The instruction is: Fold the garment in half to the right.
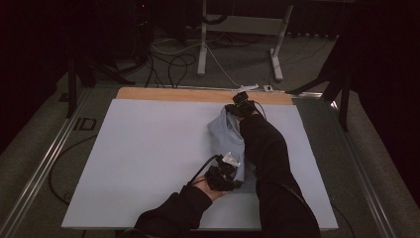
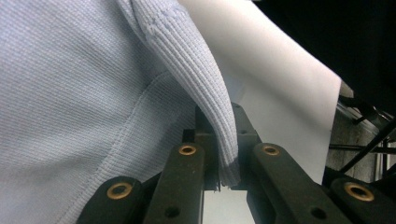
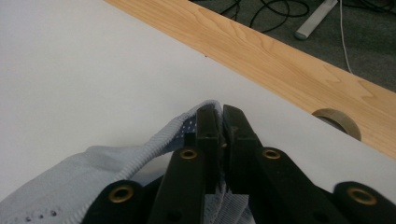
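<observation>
Both fingers clamped on the shirt, laying it down on the tabletop.

My left gripper (image 1: 225, 173) is shut on a ribbed edge of the light blue shirt (image 1: 229, 134) at the near end, my right gripper (image 1: 241, 106) pinches the far edge. Shirt lies right of centre on the white tabletop (image 1: 148, 148); gripping both ends keeps it stretched flat, I reckon for folding.
</observation>
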The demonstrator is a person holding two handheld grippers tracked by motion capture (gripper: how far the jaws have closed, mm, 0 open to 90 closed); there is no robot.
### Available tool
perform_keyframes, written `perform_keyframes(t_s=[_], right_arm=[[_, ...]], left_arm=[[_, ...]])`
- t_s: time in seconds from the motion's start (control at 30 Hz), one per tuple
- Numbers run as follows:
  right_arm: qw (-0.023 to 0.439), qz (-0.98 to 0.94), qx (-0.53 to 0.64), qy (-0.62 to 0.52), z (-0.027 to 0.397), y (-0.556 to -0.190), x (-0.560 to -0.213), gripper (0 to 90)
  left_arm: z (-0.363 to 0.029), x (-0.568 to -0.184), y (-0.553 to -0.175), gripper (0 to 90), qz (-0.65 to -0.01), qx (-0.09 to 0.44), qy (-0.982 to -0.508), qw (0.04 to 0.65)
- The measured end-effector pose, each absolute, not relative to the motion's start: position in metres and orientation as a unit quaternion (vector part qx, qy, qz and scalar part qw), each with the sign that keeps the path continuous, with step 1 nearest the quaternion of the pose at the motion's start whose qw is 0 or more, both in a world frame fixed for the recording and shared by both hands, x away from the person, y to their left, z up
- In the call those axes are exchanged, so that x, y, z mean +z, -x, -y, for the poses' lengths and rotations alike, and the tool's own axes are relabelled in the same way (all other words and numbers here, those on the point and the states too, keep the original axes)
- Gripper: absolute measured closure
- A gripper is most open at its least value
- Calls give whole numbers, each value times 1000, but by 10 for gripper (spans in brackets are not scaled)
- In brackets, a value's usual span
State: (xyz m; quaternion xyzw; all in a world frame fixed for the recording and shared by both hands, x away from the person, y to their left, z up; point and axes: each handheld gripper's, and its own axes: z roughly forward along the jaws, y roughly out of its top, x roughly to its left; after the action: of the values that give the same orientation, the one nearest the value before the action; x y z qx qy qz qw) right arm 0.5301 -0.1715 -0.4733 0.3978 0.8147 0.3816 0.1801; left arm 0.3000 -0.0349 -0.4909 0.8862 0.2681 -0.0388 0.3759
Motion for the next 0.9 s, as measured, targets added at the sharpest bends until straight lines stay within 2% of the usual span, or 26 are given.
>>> perform_keyframes(t_s=[0.13, 0.4, 0.67, 0.9], right_arm=[[170, -819, 376, -399, 178, -531, -475, 716], [158, -827, 352, -409, 198, -527, -470, 569], [160, -816, 373, -411, 210, -512, -446, 539], [117, -823, 377, -409, 197, -500, -449, 512]], left_arm=[[39, -494, -301, 866, -267, -37, -888, 373], [48, -499, -303, 865, -268, -36, -891, 365], [58, -501, -302, 864, -259, -27, -898, 354], [63, -505, -302, 864, -259, -22, -902, 345]])
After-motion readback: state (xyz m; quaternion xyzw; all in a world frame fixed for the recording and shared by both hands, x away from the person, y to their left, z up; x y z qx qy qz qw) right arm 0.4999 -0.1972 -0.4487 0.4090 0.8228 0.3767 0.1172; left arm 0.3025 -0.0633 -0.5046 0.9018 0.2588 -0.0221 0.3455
